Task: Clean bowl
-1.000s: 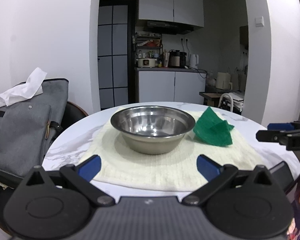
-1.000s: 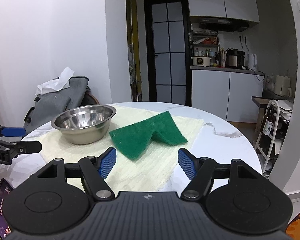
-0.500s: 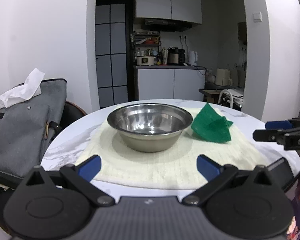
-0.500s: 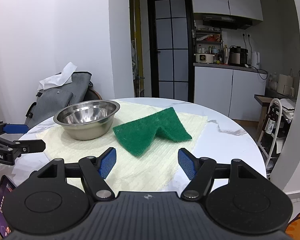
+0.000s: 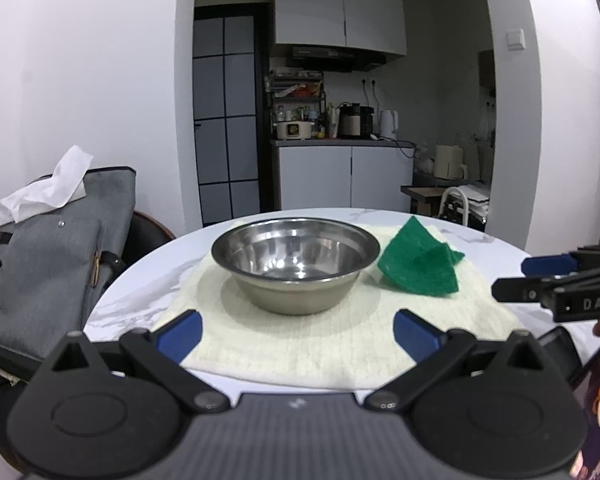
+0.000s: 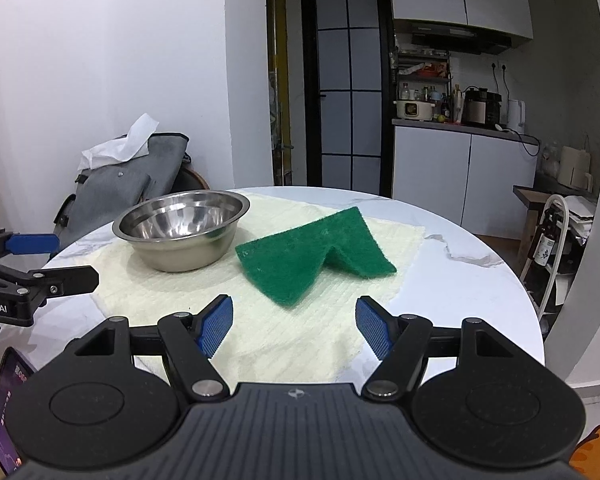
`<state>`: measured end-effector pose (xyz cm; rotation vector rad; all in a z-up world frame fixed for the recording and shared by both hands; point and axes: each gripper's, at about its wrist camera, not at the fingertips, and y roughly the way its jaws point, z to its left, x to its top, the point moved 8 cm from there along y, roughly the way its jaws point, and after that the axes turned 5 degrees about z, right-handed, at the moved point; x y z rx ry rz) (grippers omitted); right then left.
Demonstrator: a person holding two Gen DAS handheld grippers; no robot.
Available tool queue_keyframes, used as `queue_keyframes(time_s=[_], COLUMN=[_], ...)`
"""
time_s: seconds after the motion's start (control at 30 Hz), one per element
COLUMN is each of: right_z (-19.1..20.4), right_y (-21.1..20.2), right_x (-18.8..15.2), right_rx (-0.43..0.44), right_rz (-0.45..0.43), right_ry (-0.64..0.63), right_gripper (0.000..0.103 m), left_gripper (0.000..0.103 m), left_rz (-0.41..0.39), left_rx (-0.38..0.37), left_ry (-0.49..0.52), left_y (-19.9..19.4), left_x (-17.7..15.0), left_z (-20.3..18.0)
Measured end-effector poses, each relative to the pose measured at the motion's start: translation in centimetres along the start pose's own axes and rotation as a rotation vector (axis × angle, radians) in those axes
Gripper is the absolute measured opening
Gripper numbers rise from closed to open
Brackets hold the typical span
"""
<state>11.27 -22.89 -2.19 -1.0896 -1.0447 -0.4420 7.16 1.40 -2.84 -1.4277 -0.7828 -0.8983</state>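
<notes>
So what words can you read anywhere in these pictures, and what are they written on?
"DAS" on the right gripper side, cut off by the picture's edge.
"obot.AI" on the left gripper side, its start cut off.
Phone screen: some writing, too small to read.
Bottle label on the rack: too blurred to read.
Kitchen counter items: nothing readable.

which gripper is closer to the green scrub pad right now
Right. The right gripper sits open just short of the scrub pad, aimed straight at it. The left gripper, also open, faces the bowl, with the pad off to its right.
</notes>
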Motion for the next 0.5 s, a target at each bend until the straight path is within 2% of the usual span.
queue_keyframes(time_s=[0.33, 0.5], right_z=[-0.32, -0.27], right_y=[-0.21, -0.16], right_x=[0.06, 0.09], right_rx=[0.001, 0.000], right_rz=[-0.007, -0.007], right_ry=[0.010, 0.009], right_gripper=[0.072, 0.072], left_gripper=[0.103, 0.103], left_rz=[0.002, -0.035], left_rx=[0.007, -0.015], left_ry=[-0.002, 0.006], left_y=[0.04, -0.66], left_x=[0.02, 0.23], left_z=[-0.02, -0.30])
